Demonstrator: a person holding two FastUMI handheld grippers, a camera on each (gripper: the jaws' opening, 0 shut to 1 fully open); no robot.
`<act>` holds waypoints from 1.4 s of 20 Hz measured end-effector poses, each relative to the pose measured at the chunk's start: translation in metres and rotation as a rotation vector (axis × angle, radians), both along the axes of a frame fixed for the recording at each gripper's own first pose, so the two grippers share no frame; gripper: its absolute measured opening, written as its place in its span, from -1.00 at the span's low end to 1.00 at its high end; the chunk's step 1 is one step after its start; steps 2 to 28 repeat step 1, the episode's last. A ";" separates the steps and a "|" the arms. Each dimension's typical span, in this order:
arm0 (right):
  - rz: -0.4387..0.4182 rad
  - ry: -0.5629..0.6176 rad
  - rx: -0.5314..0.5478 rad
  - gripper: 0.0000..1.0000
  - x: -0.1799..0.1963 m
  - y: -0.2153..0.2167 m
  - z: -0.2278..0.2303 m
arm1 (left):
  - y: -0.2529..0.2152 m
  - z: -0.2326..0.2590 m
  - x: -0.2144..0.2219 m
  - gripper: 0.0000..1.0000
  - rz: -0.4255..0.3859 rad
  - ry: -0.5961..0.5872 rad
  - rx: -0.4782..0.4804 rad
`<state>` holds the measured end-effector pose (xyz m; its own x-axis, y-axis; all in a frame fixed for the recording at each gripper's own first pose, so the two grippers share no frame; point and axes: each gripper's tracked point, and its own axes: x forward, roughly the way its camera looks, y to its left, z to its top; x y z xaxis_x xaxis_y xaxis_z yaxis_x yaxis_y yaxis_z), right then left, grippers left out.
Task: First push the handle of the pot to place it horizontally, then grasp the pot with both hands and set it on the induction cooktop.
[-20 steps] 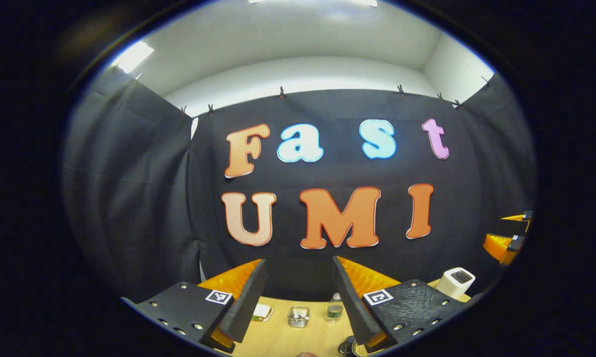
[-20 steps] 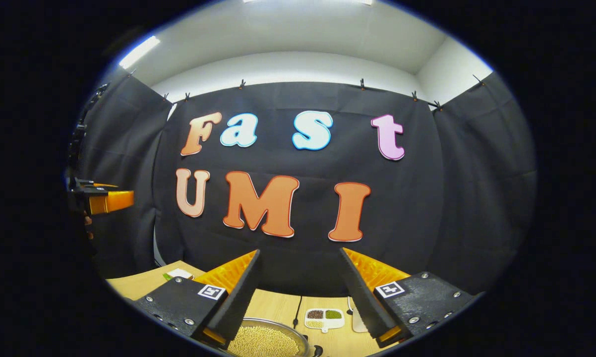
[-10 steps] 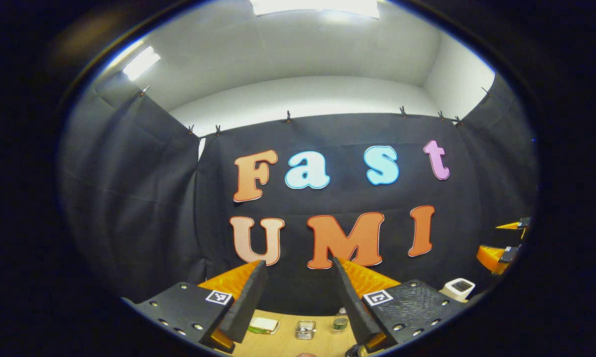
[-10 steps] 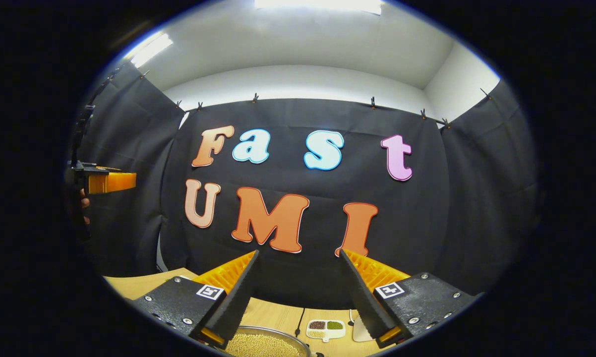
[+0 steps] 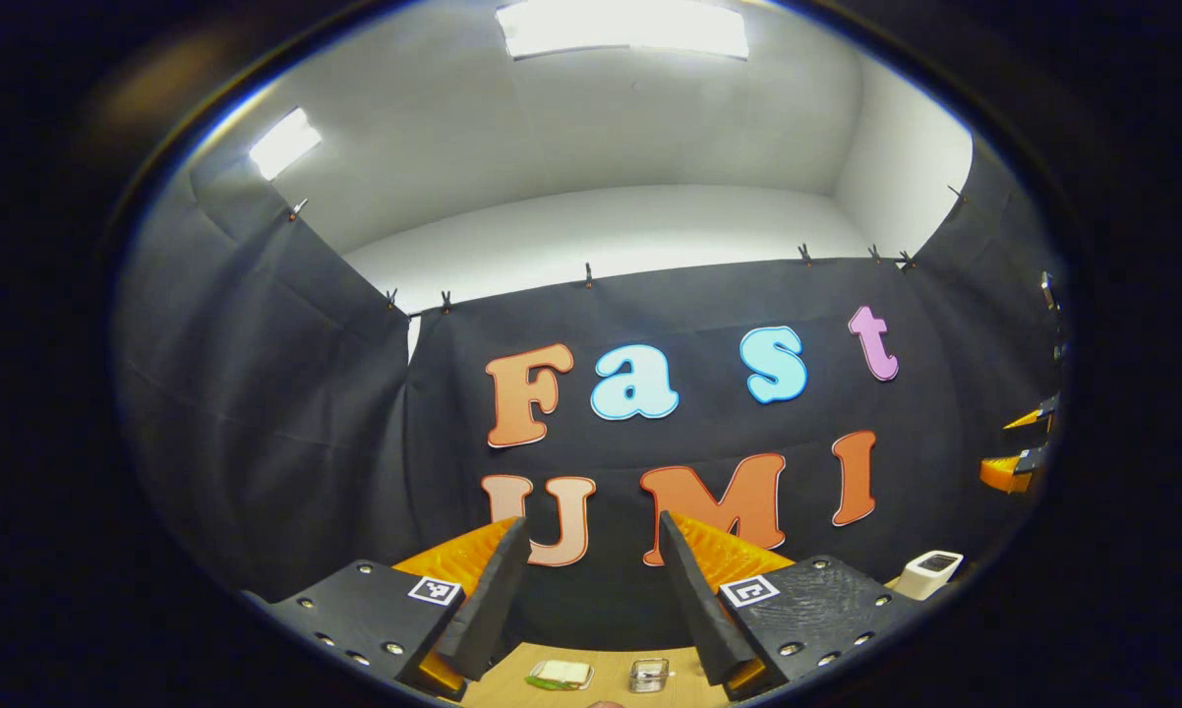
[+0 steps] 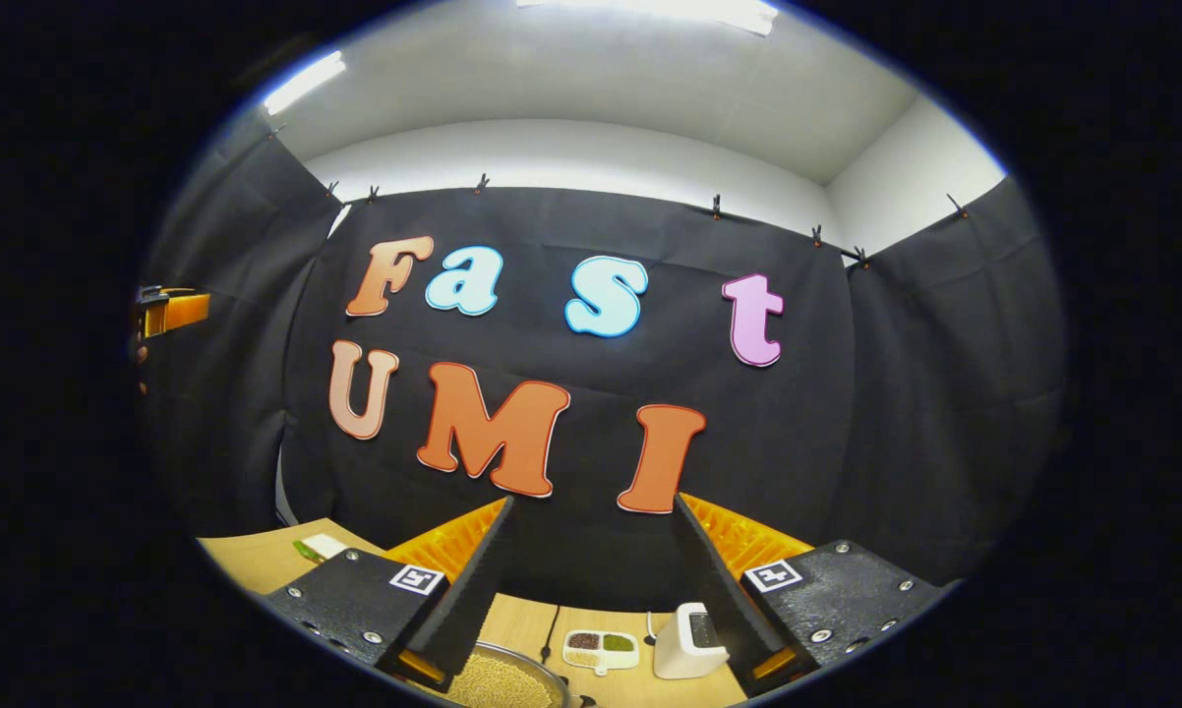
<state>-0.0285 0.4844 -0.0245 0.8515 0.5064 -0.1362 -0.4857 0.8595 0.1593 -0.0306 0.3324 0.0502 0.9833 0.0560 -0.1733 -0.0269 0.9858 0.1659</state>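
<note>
We held both grippers raised and aimed at the booth's black cloth wall. In the left gripper view, the left gripper (image 5: 591, 590) had its jaws spread wide with nothing between them; low between the fingers lay the wooden table (image 5: 601, 657) with a small flat packet (image 5: 560, 674) and a clear little container (image 5: 648, 675) side by side, and a white box-shaped device (image 5: 929, 573) stood off to the right. The right gripper (image 5: 1019, 452) showed at the far right edge — small, raised.

In the right gripper view, the right gripper (image 6: 591, 580) was equally wide open and empty. The pot (image 6: 498, 678), filled with pale beans, sat on the table just below its left finger — beside a divided dish of beans (image 6: 601, 648) and the white device (image 6: 687, 641).
</note>
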 end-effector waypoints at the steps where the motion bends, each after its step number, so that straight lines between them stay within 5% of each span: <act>1: -0.010 -0.006 -0.007 0.91 0.003 -0.006 0.009 | 0.007 0.001 0.003 0.60 0.000 -0.004 -0.012; 28: -0.010 -0.006 -0.007 0.91 0.003 -0.006 0.009 | 0.007 0.001 0.003 0.60 0.000 -0.004 -0.012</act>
